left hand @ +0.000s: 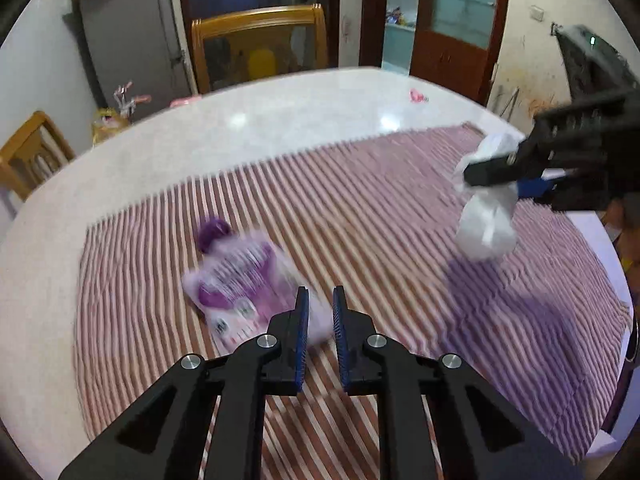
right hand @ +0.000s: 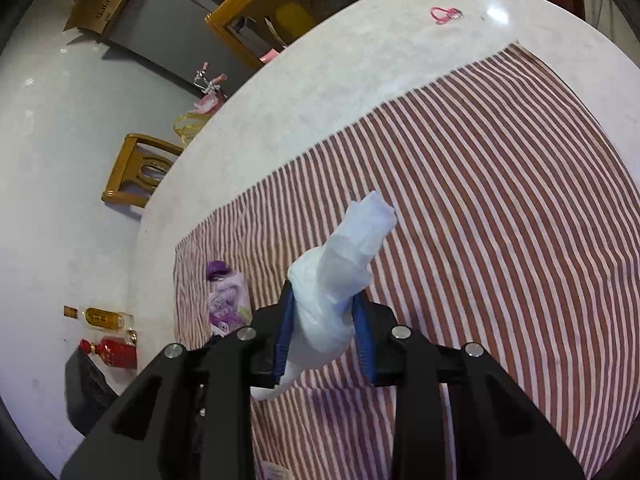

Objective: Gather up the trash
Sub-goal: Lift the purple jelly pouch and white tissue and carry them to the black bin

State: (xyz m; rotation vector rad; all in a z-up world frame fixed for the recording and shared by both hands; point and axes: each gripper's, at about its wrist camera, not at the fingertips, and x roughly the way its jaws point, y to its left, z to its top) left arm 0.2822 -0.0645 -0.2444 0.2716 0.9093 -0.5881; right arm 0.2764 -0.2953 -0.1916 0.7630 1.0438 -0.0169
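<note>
Left wrist view: my left gripper (left hand: 321, 300) hangs over the striped cloth (left hand: 360, 216) with its blue pads drawn close together, only a narrow gap between them and nothing caught in it, so I call it clenched and empty. The purple snack pouch (left hand: 240, 284) lies flat on the cloth at about ten o'clock from my fingertips, just beside them and partly behind the left pad, blurred. Far out at two o'clock my right gripper (left hand: 490, 172) carries a crumpled white tissue wad (left hand: 486, 216) clear of the cloth.

Right wrist view: my right gripper (right hand: 323, 314) is clamped on that tissue wad (right hand: 340, 280), which bulges between the pads and sticks up toward one o'clock. The pouch (right hand: 226, 300) lies at nine o'clock from the pads, on the cloth's (right hand: 480, 200) edge. A small pink item (right hand: 444, 14) sits on the bare table (right hand: 320, 80) at one o'clock, far off.

I judge the job part done: the tissue is in hand but not yet binned, the pouch is still uncollected, and I cannot tell whether the pink thing is trash. No bin shows.
</note>
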